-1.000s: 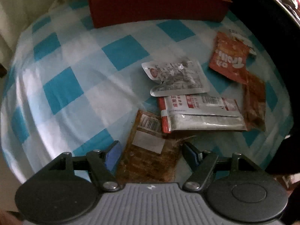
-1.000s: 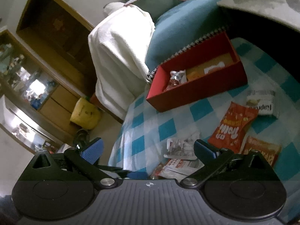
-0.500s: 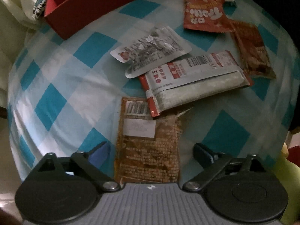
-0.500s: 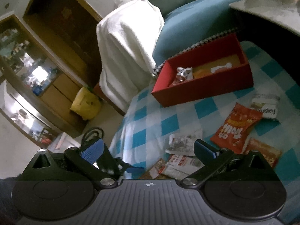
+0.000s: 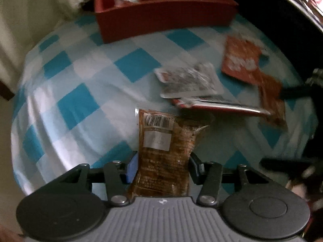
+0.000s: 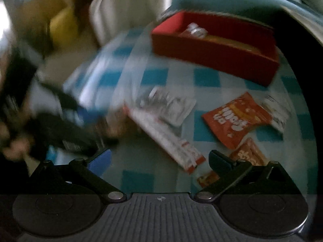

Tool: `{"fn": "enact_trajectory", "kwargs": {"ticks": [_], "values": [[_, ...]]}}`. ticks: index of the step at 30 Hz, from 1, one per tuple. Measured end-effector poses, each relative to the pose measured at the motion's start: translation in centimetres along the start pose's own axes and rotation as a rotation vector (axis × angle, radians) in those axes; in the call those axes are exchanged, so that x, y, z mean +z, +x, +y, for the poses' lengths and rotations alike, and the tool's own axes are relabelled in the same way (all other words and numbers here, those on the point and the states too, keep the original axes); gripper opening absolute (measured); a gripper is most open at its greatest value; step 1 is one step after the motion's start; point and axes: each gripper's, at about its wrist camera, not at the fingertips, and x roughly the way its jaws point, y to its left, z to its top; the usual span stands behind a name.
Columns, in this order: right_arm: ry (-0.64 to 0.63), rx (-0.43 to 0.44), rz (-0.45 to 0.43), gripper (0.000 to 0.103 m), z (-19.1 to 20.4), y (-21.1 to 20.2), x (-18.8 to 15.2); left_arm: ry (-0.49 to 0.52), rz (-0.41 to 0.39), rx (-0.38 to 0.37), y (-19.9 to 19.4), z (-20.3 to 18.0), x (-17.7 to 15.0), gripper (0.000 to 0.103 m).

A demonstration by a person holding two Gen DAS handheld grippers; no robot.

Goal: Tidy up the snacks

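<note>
Closing since a moment ago, left gripper [image 5: 163, 166] fingers now pinch the brown barcoded snack packet [image 5: 164, 153]; right gripper [image 6: 159, 161] fingers spread.

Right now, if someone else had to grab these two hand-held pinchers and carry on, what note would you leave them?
Left gripper: jaws have just been closing, now clamped on the brown snack packet.
Right gripper: open, empty, above the table.
Red box: at the far edge of the checked cloth, with some snacks inside.
Left to do: silver packet, red-and-white packet, orange bag and others remain on the cloth.
</note>
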Motion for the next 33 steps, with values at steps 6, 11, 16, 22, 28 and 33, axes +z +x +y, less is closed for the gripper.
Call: {"fn": "enact_trajectory", "kwargs": {"ticks": [6,11,16,22,28,33], "values": [[-0.171,0.012,0.073,0.103,0.9,3.4,2.3,-0.141,-0.006,-0.025,0.1,2.7,0.2,0.045],[-0.155,0.039,0.149,0.103,0.4,6.3,3.9,-0.133,0.011,-0.062,1.1,2.2,0.7,0.045],[-0.071,0.091,0.216,0.103,-1.0,8.5,4.5,-0.162,0.024,-0.073,1.4,2.5,0.9,0.045],[0.028,0.153,0.184,0.103,-2.7,8.2,4.5,-0.163,0.032,-0.089,1.5,2.3,1.0,0.045],[-0.025,0.035,0.169,0.046,-3.5,7.3,5.2,-0.193,0.041,-0.103,1.6,2.6,1.1,0.046],[-0.051,0.014,0.151,0.036,-3.2,6.7,4.7,-0.182,0.044,-0.108,1.7,2.0,1.3,0.046]]}}
